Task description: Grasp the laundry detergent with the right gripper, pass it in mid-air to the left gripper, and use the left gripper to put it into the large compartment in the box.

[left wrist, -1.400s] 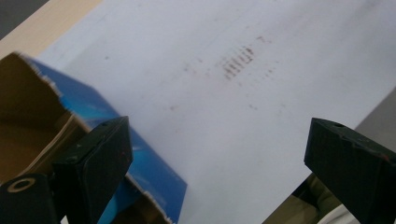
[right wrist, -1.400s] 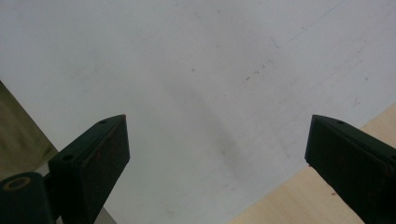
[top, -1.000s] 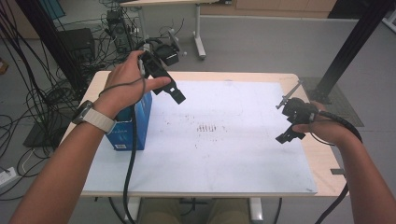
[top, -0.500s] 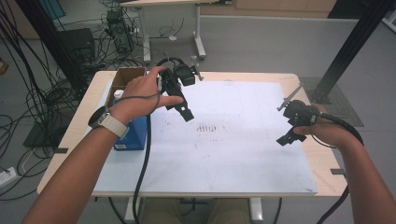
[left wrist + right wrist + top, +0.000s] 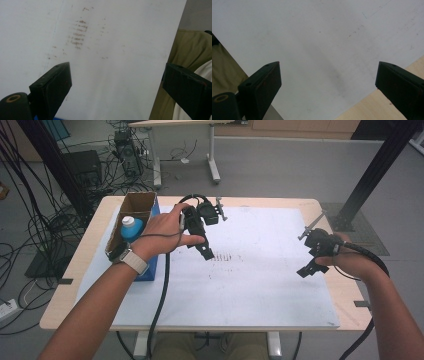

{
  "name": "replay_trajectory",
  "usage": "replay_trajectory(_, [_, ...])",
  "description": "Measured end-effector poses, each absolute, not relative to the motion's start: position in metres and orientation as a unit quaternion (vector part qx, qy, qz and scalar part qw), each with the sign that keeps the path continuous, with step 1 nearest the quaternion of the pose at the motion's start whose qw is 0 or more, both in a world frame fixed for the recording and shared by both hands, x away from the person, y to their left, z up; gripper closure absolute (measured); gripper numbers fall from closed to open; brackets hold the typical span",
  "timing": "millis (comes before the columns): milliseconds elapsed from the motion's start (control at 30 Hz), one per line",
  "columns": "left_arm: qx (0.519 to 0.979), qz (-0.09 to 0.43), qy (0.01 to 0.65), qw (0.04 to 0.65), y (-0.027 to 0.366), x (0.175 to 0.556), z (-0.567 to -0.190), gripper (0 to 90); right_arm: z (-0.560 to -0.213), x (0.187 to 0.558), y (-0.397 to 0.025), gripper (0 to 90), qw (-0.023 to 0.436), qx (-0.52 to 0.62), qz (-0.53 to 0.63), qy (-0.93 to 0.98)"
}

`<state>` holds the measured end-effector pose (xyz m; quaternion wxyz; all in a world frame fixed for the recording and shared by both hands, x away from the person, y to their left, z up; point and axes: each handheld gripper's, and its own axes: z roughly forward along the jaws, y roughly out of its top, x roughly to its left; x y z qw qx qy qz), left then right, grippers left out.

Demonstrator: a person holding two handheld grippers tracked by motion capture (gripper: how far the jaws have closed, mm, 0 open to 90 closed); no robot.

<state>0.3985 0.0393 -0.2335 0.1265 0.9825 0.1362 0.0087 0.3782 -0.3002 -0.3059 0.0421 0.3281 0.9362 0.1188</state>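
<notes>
Above the white sheet (image 5: 250, 285) we hold both tools, left (image 5: 202, 251) and right (image 5: 311, 265), jaws wide and empty; the bottle (image 5: 131, 227) waits upright in its box (image 5: 137, 205), ready for lifting.

Black hand-held gripper (image 5: 205, 251) each hand; left wrist: pale, perhaps woven, watch strap (image 5: 134, 261).

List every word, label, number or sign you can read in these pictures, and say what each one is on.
No text can be read anywhere.
White sheet: rows of brownish smudges, marks and not letters.
Blue box: no print legible.
Bottle with white cap in the cardboard box: label too small and blurred to read.
Left tool and right tool: plain black jaws, no markings.
</notes>
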Motion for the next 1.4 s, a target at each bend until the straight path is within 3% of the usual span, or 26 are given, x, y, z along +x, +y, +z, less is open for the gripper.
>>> replay_trajectory(1400, [0.981, 0.015, 0.146, 0.127, 0.042, 0.397, -0.245, 9.1, -0.304, 0.371, -0.304, 5.5, 0.041, 0.333, 0.124, 0.934])
